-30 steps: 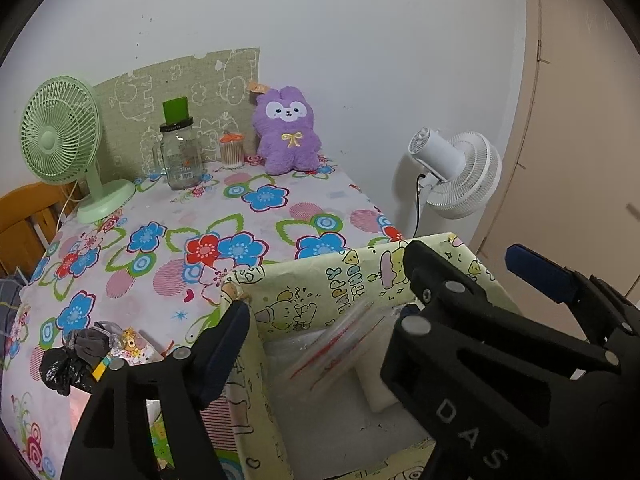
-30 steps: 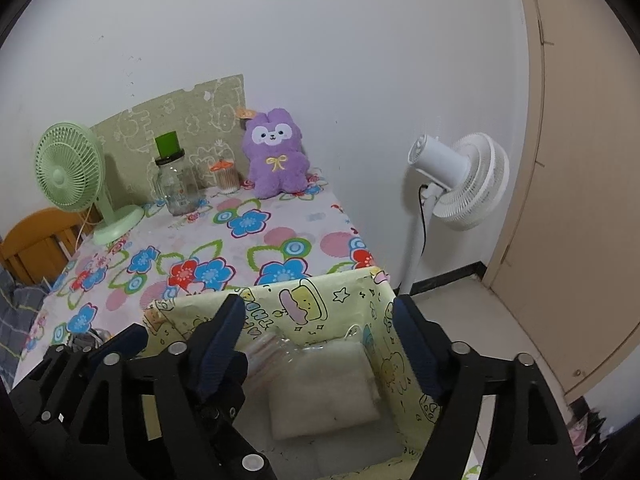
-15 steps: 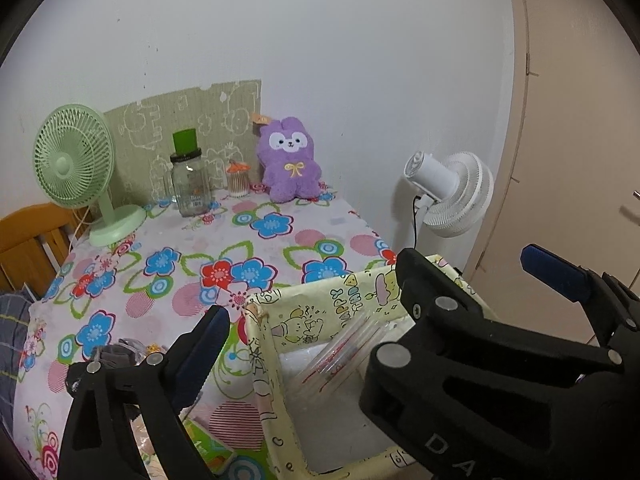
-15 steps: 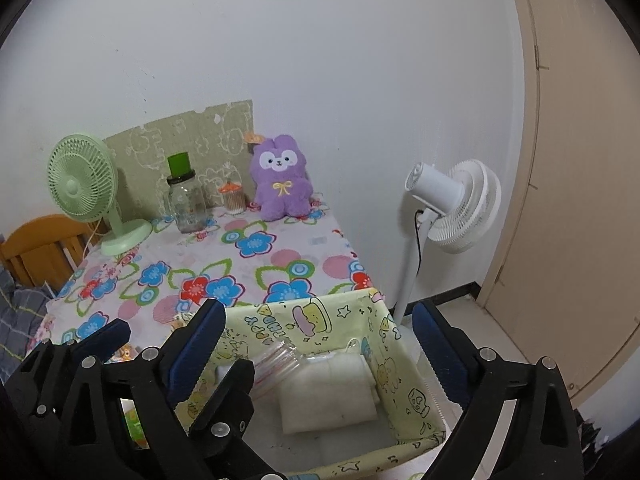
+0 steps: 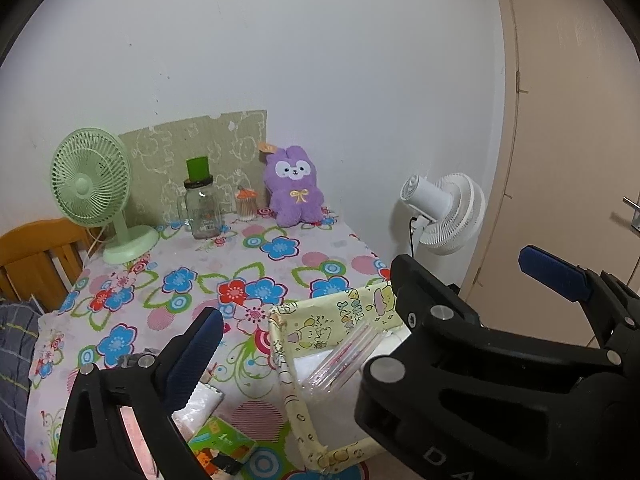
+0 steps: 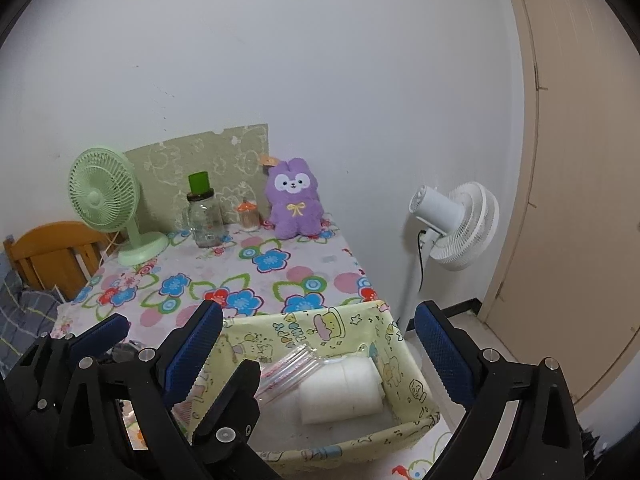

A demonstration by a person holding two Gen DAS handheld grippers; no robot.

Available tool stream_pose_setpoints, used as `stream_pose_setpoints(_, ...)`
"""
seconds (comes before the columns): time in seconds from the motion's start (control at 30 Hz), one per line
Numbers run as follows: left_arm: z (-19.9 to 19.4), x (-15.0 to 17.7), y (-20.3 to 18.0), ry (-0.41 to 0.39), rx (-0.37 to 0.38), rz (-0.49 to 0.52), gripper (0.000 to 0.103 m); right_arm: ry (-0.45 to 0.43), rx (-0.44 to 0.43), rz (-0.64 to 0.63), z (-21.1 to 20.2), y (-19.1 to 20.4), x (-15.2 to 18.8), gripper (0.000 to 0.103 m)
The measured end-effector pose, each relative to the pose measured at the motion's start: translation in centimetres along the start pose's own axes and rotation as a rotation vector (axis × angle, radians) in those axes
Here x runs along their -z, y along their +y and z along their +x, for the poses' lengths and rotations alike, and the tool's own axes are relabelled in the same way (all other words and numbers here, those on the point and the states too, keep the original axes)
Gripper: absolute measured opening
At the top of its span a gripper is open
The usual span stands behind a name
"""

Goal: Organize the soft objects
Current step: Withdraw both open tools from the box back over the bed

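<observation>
While both grippers hang above it, the yellow cartoon-print fabric bin (image 6: 404, 372) sits at the near right corner of the floral tablecloth (image 5: 280, 248). The left gripper (image 5: 300, 312) is still spreading its jaws and holds nothing; the right gripper (image 6: 318, 344) stands wide and empty. Inside the bin, a folded white cloth (image 6: 340, 394) lies right of a clear zip bag (image 6: 288, 368). A purple plush bunny (image 6: 294, 200) sits far behind the bin.

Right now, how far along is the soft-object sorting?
Done: a folded white cloth and a clear zip bag lie in the yellow cartoon-print fabric bin. In hand: nothing; left claw opening, right claw open, both empty. Left: the purple plush bunny by the wall, maybe.
</observation>
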State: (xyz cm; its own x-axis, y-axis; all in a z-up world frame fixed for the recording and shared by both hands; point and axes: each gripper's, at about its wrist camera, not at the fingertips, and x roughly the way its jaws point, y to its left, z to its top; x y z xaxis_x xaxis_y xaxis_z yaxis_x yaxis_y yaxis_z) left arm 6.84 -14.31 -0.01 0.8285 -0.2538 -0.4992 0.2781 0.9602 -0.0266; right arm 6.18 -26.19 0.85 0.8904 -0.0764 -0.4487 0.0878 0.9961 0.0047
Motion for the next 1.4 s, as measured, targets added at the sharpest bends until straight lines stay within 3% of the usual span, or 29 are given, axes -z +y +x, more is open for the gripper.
stream_pose_setpoints(0.77, -5.3, 0.9, 3.4, -0.073, -0.044, 0.002, 0.103, -0.062, -0.053, -0.036, -4.2, 4.5, 0.2, 0.103)
stream_pose_setpoints(1.4, -5.4, 3.7, 7.6, -0.037, -0.072, -0.021, 0.103, -0.009, -0.089, -0.046, -3.5, 9.0, 3.1, 0.103)
